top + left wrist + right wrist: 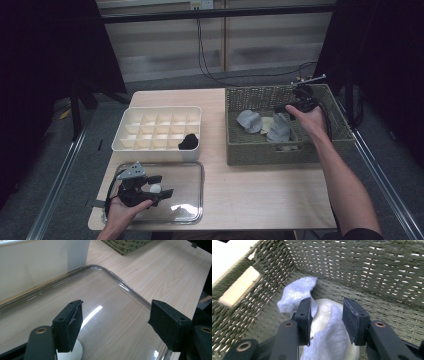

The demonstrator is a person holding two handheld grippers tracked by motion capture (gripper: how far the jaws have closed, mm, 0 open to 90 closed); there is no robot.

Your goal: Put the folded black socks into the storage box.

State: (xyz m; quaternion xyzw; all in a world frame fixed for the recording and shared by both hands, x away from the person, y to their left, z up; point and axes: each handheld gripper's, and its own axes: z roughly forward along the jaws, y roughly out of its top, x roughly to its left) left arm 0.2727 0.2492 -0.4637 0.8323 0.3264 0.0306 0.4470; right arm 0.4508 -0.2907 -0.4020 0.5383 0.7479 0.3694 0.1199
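Note:
My right gripper (284, 111) reaches into a green woven basket (265, 155) at the right of the table. In the right gripper view its jaws (328, 305) stand apart just above a grey-blue cloth piece (329, 340), whose tip rises between them without the pads pressing on it. A cream piece (322, 308) lies under it and a second grey-blue piece (297, 293) beyond, against the basket wall (362, 265). My left gripper (162, 185) hovers open over a clear plastic tray (190, 172) at the front left, with nothing between its jaws (116, 307).
A white compartment box (150, 150) stands behind the clear tray, with a black item (188, 142) in its front right cell. Its side wall (37, 265) is close beyond the tray rim (110, 272). Bare wooden tabletop (260, 190) lies between tray and basket.

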